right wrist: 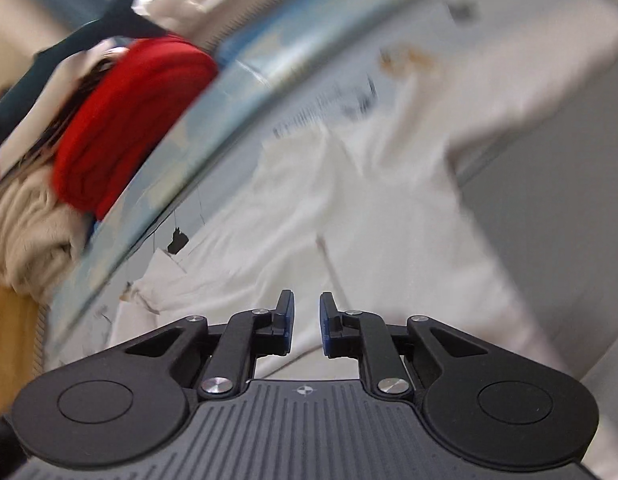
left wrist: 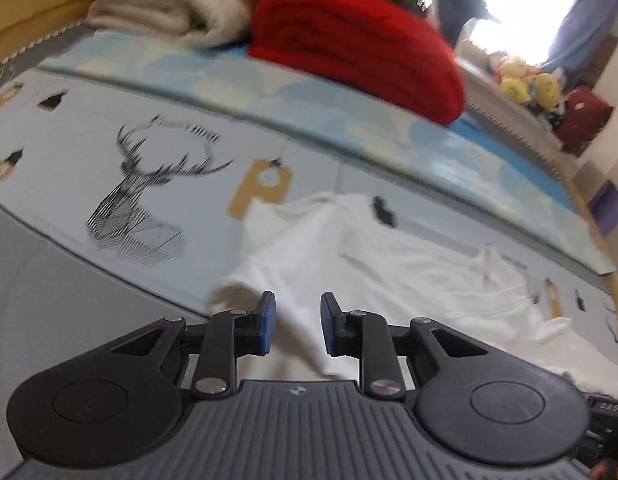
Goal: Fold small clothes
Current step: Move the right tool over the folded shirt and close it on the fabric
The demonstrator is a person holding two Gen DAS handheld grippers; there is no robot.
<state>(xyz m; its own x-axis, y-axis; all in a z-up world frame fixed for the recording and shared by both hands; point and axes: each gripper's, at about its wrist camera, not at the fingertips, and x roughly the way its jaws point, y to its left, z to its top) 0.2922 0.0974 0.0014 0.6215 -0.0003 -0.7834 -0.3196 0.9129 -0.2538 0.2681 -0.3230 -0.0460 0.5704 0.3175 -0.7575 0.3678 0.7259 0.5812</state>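
Note:
A small white garment lies crumpled and partly spread on the bed cover with the deer print. My left gripper is open just above its near left part, nothing between its blue pads. In the right wrist view, which is blurred by motion, the same white garment fills the middle. My right gripper is open over it, a narrow gap between the pads, holding nothing.
A folded red blanket and a cream blanket lie at the far side of the bed; both show in the right wrist view too, red blanket. Plush toys sit beyond the bed's right edge. A wooden bed frame is far left.

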